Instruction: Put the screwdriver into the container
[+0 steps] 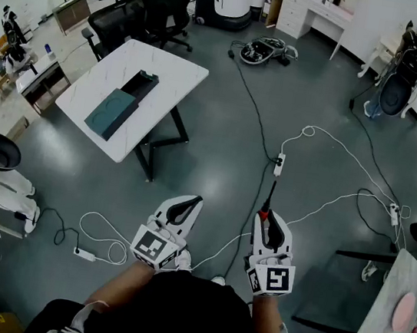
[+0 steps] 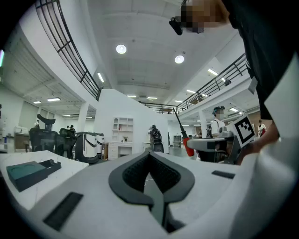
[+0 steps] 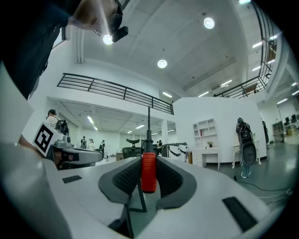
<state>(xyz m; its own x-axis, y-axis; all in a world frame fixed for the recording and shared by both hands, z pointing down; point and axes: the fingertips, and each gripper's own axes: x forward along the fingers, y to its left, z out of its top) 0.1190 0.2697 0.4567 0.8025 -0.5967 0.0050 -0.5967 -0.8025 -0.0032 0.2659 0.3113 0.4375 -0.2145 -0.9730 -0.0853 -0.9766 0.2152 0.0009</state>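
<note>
The right tongs [image 3: 148, 158] clamp the screwdriver [image 3: 148, 172] by its red handle, and the left tongs [image 2: 149, 154] are pressed together, empty. The container [image 1: 121, 102] lies well apart on the tabletop [image 1: 172, 75] at upper left. Best to carry the tool over with a firm grip and lower the tip inside before letting go.

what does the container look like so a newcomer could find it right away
Find the white table at the head view's upper left, near the black office chairs. The container is the long box lying on it, the only thing there, dark teal with a black end.
</note>
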